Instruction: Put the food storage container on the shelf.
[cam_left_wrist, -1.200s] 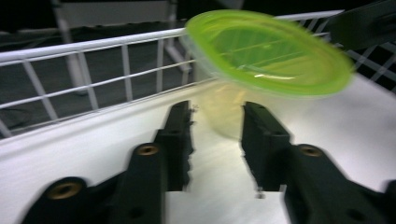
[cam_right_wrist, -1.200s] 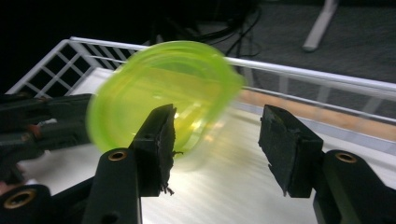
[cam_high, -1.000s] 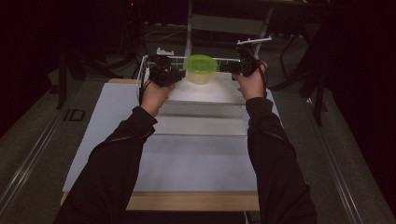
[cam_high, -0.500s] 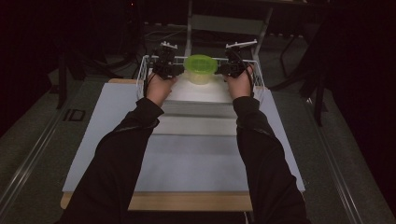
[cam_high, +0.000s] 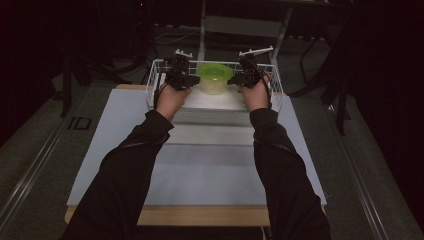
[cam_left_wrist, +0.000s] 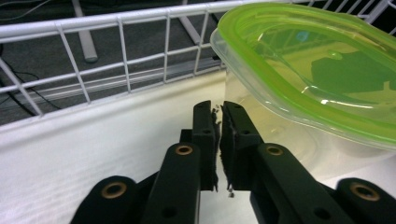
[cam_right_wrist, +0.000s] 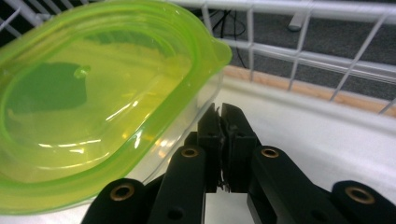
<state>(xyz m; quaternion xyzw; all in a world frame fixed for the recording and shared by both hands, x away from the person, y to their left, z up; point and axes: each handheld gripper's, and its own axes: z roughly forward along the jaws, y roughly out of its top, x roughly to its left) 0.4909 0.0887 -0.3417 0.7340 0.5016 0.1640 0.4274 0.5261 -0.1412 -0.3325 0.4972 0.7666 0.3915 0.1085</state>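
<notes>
Moved in from both sides since a second earlier, jaws just closing on nothing. From above: left gripper (cam_high: 187, 80) and right gripper (cam_high: 239, 78) flanked the tub (cam_high: 215, 77) in the wire basket (cam_high: 156, 67). Left gripper view: pinched together beside the tub (cam_left_wrist: 299, 88). Right gripper view: likewise, empty. Squeeze and lift probably yet to come.

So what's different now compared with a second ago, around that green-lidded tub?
Both hands drew in toward the container, the right hand more so. The left gripper and right gripper have just been closing and now stand shut with nothing between them, one on each side of the tub. The container, the wire basket and the table stayed put.
</notes>
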